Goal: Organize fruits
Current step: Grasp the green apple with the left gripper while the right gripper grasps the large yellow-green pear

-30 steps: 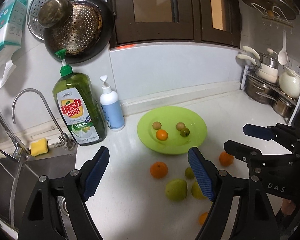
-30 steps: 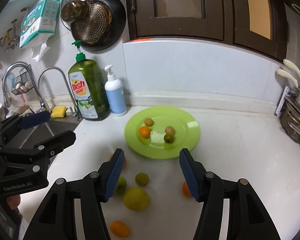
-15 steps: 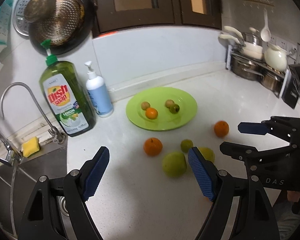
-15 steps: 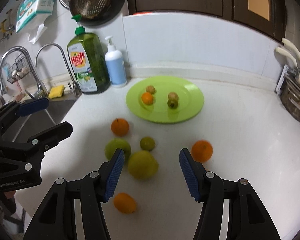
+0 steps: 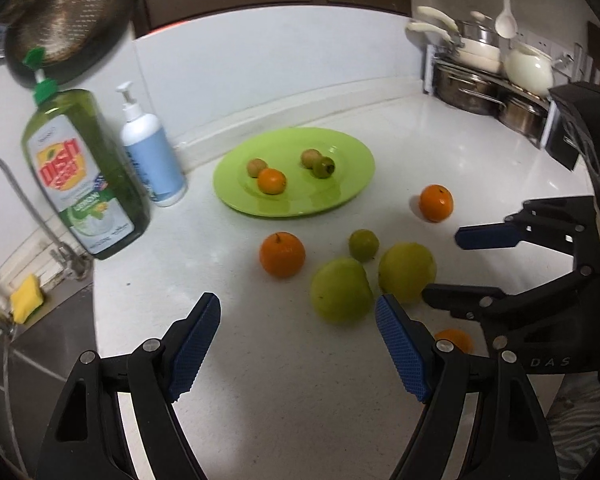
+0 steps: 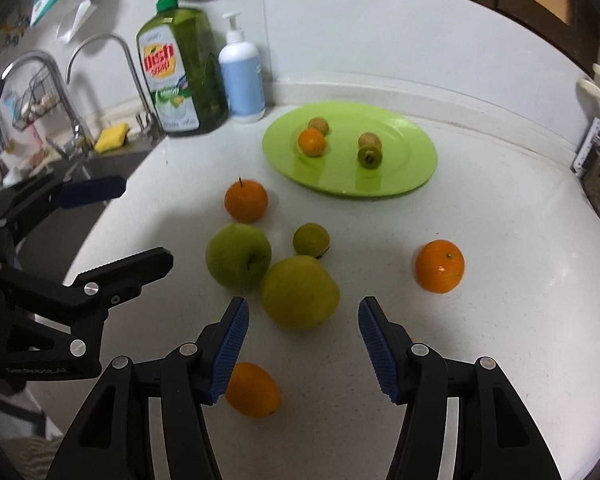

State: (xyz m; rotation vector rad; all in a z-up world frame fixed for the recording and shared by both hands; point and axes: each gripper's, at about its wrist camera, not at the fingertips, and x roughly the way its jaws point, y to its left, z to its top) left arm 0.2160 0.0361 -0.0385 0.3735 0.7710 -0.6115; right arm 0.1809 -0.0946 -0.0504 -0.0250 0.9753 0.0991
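On the tabletop [image 6: 500, 340] both claws gape empty — right claw [image 6: 302, 344] nears the yellow apple [image 6: 299, 292]; left claw [image 5: 298, 346] could bump the green apple [image 5: 341, 290] rolling.

Both cams are wrist fisheyes, looking forward along their gripper's fingers and tilted steeply down at the white tabletop [image 5: 300, 380], fairly close. Left wrist view sits on the sink side, facing the back wall, with the right gripper [image 5: 444, 268] at its right edge. Right wrist view sits further right, same heading, with the left gripper [image 6: 144, 224] at its left edge. Shared: green plate [image 5: 352, 196] [image 6: 416, 168], loose fruit in front of it, dish soap bottle [image 5: 80, 176] [image 6: 180, 60].
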